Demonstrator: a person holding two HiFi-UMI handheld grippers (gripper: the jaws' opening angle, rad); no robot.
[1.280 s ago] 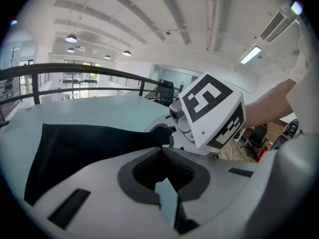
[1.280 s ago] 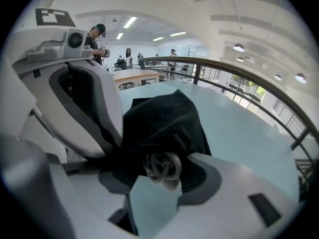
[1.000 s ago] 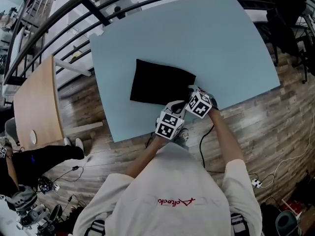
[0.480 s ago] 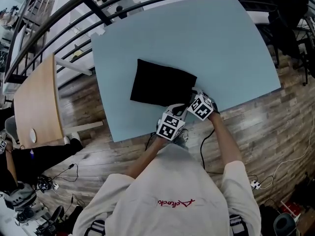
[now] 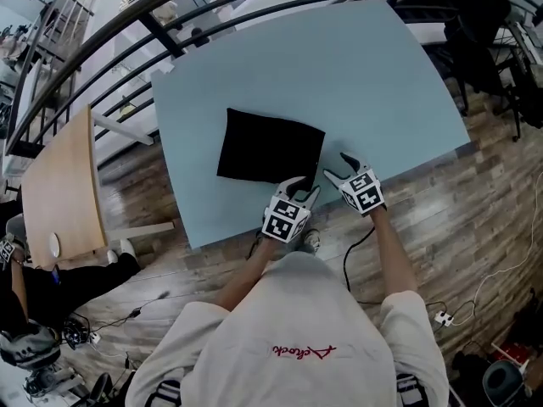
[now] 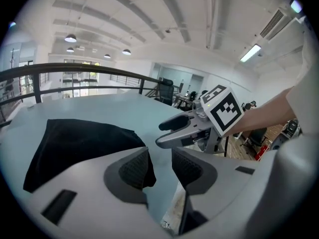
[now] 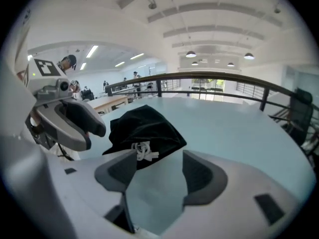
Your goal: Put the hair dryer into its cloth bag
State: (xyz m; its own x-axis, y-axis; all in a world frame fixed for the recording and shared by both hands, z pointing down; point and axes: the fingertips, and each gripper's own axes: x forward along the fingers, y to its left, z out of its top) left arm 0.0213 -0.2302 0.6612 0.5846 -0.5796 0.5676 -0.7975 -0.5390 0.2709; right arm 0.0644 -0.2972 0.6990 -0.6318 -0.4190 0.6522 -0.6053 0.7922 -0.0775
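The black cloth bag (image 5: pixel 270 147) lies bulging on the light blue table (image 5: pixel 382 75); no hair dryer shows anywhere. A white knotted cord (image 7: pixel 143 151) sits at the bag's (image 7: pixel 144 126) near end. My left gripper (image 5: pixel 304 186) rests at the bag's near right corner with its jaws opening. A black corner of the bag (image 6: pixel 75 143) lies beside my left gripper's (image 6: pixel 160 166) left pad, unpinched. My right gripper (image 5: pixel 338 166) hovers to the right of the bag, jaws opening. Only bare table shows between the pads of my right gripper (image 7: pixel 159 176).
The table's front edge runs just under both grippers. A wooden table (image 5: pixel 64 185) stands to the left and a dark railing (image 5: pixel 170 7) curves behind. A black cable (image 5: pixel 352 244) trails on the wooden floor. Another person (image 5: pixel 51 278) sits at lower left.
Both grippers were huddled at the bag's near right corner. The left has opened and let go of the cloth; the right has pulled off to the right and rolled.
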